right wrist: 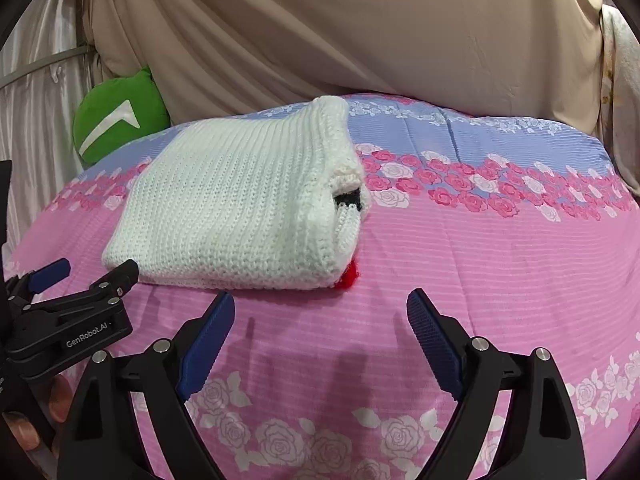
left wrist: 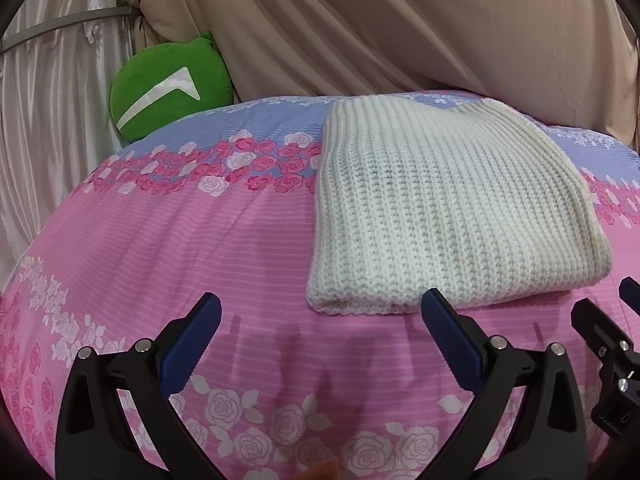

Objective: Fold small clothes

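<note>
Both tools [left wrist: 320, 316] [right wrist: 320, 312] agape just short of folded sweater's [left wrist: 440, 208] near edge.

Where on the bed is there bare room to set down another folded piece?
Free: the bedspread right of the white knit garment, and the strip left of it toward the green cushion. Crowded: the near edge, where the left tool and right tool hang open.

Pink rose-print bed [left wrist: 200, 240], folded white knit sweater [left wrist: 440, 208] lying on it

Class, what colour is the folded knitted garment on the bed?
White knitted garment, with small black and red patches at its right edge; the right wrist view shows it best.
</note>
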`<state>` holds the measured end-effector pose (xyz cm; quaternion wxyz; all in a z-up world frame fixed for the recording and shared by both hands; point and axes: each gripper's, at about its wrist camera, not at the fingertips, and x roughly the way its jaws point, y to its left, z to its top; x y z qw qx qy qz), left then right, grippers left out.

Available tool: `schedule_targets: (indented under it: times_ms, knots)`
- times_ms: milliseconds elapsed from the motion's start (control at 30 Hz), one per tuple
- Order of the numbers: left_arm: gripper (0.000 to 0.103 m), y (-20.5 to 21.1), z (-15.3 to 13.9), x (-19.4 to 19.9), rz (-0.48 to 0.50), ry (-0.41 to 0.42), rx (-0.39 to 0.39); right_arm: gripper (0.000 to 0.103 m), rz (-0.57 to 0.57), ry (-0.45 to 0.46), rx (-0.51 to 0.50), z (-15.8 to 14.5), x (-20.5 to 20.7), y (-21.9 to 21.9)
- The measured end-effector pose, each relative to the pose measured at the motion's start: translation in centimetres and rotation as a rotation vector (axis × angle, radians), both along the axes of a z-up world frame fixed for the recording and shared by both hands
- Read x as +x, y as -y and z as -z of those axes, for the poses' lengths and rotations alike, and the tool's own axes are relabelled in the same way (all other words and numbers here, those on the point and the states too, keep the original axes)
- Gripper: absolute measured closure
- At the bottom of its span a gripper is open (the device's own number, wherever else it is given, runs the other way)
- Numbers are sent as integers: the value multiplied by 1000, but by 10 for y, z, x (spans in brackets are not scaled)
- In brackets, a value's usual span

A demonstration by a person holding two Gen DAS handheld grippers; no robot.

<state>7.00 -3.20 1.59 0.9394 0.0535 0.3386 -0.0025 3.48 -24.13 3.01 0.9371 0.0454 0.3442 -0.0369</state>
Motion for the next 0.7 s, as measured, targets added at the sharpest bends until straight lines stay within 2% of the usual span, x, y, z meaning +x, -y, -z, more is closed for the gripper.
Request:
schedule_targets:
  times_ms: [700]
  knots:
    - [5, 17, 1, -7, 43, 18, 60, 17, -19, -5, -16, 2, 0, -9]
